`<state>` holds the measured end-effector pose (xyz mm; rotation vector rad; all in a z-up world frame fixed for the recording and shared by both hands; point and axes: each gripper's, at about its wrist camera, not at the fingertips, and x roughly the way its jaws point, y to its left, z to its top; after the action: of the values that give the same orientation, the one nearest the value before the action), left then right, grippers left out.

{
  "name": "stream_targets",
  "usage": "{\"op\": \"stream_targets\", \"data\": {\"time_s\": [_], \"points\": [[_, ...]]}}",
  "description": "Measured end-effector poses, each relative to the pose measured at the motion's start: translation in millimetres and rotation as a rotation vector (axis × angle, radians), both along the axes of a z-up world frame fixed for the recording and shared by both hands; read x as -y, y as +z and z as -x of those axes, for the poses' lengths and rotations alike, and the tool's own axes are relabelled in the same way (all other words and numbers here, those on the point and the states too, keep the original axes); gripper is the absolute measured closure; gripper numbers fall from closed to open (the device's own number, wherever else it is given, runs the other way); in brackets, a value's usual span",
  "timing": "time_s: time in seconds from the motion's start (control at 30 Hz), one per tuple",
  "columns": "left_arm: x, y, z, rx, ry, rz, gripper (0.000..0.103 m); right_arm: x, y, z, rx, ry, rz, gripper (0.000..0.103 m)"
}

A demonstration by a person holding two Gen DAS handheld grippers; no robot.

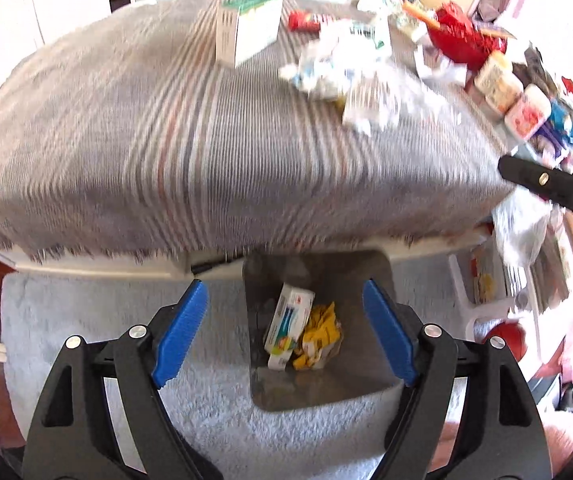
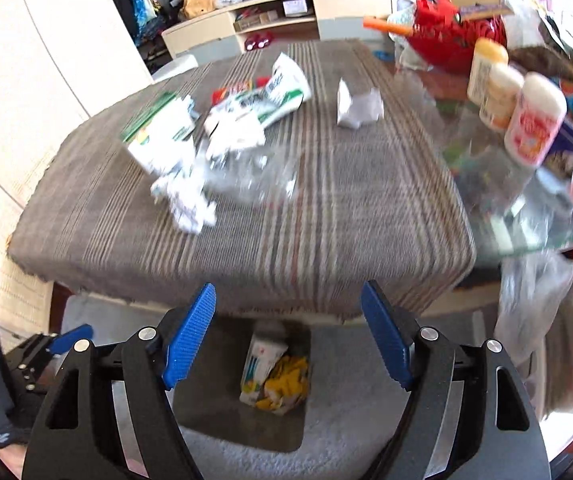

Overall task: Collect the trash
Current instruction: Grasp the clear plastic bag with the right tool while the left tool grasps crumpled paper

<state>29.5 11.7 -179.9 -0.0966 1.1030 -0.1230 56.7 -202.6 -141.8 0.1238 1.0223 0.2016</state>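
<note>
Left gripper (image 1: 284, 330) & right gripper (image 2: 288, 334): both w/ jaws spread wide apart, nothing between the blue pads, nothing held. Each hangs over the grey bin (image 1: 318, 328) on the pale fluffy rug (image 1: 66, 320), just in front of the table edge.

In the bin: 2 items – 1 white carton (image 1: 288, 326) w/ blue/green print, 1 crumpled yellow wrapper (image 1: 320, 334) touching it on its right. Same pair shows in right wrist view.

On the table, over the striped grey cloth (image 1: 126, 140), trash not yet collected: 1 upright green-and-white box (image 1: 246, 28); 1 red tube-like wrapper (image 1: 304, 20) behind it; a heap of crumpled white paper & clear plastic (image 1: 338, 68) near the middle, pieces too blurred to count; 1 separate white paper wad (image 2: 358, 108), apart from the heap toward the far right.

Right side of table: 1 red bowl-like thing (image 2: 450, 40), 3 white bottles (image 2: 534, 120) in a row, touching or nearly so. A clear plastic bag (image 2: 534, 296) hangs off the table's right corner.
</note>
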Motion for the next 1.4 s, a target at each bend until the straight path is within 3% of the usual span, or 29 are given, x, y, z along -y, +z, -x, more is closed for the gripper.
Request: {"op": "stream_targets", "data": {"time_s": [0.2,0.27,0.5,0.77,0.8,0.83,0.9,0.97,1.1,1.4], "points": [[4.8,18.8,-38.0,0.05,0.011,0.001,0.027,9.7,-3.8,-36.3,-0.026,-0.023,-0.058,0.027],[6.7,20.1,-48.8,0.052,0.005,0.016,0.027,10.8,-6.1,-49.1,-0.046,-0.036,-0.109,0.027],[19.1,14.0,-74.9,0.055,-0.027,0.027,0.027,-10.8,-4.1,-82.5,-0.038,-0.044,-0.143,0.027],[31.9,8.7,-94.1,0.074,-0.083,0.026,0.029,-21.7,-36.7,-109.1,-0.161,-0.043,-0.162,0.025],[33.7,7.8,-96.0,0.073,-0.088,0.029,0.029,-23.9,-37.4,-109.3,-0.142,-0.031,-0.155,0.026],[35.0,7.1,-97.4,0.075,-0.091,0.03,0.029,-27.2,-38.3,-110.1,-0.144,-0.024,-0.127,0.028],[37.0,5.2,-100.7,0.076,-0.097,0.029,0.03,-31.0,-38.0,-111.7,-0.128,-0.015,-0.108,0.059],[38.1,3.7,-104.9,0.077,-0.095,0.032,0.032,-32.3,-38.3,-113.9,-0.117,-0.007,-0.097,0.073],[40.2,3.5,-111.1,0.087,-0.095,0.051,0.035,-31.1,-31.4,-117.3,-0.095,0.012,-0.115,0.084],[56.5,6.5,-118.0,0.11,-0.128,0.074,0.039,-1.0,-18.6,-113.9,-0.056,-0.02,-0.068,0.092]]}}
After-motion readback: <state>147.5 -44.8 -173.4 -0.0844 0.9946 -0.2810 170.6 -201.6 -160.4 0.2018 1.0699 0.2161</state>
